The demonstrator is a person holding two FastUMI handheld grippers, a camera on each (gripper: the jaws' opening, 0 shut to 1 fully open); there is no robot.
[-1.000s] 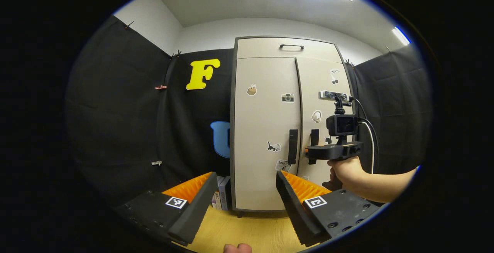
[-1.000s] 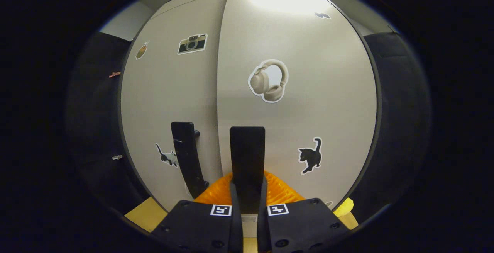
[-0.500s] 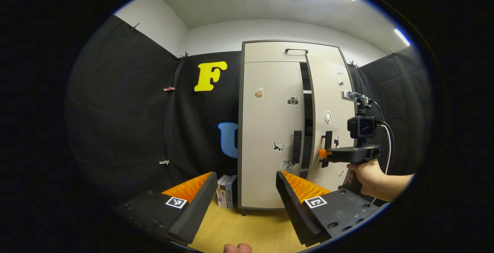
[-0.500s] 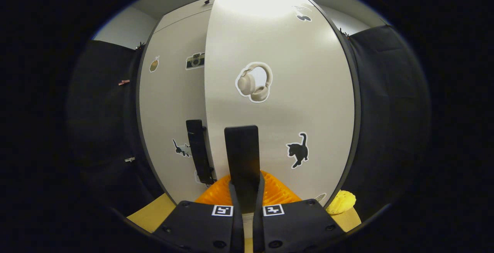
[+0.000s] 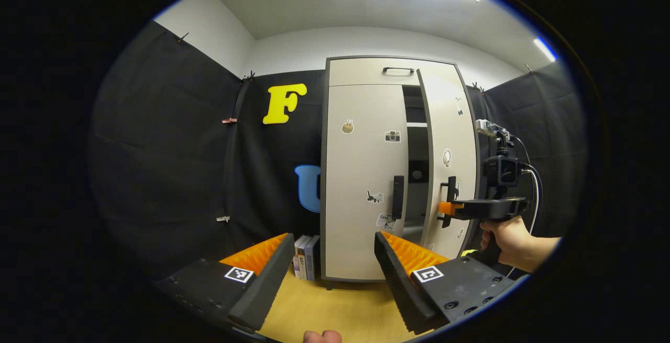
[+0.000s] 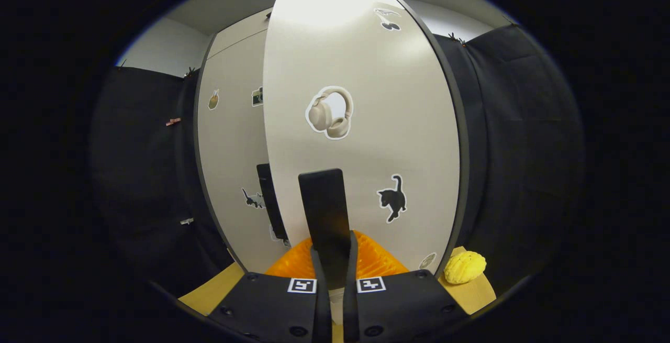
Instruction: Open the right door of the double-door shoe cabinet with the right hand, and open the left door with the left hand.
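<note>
While right gripper (image 6: 332,259) clamps right door's handle (image 6: 323,212) for leverage, left gripper (image 5: 331,259) waits w/ fingers apart; left door (image 5: 361,175) ahead, unopened.

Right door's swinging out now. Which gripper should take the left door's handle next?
Left: the left gripper is open and free, facing the left door's handle. The right gripper is clamped on the right door's handle.

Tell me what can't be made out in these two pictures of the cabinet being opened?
- Cabinet inside, left gripper view: a dark gap between the doors; contents too dim to tell.
- Right door handle, right gripper view: its lower end hidden between the right tool fingers.
- Left door handle, right gripper view: partly hidden by the right door.
- Books, left gripper view: too small to read.
</note>
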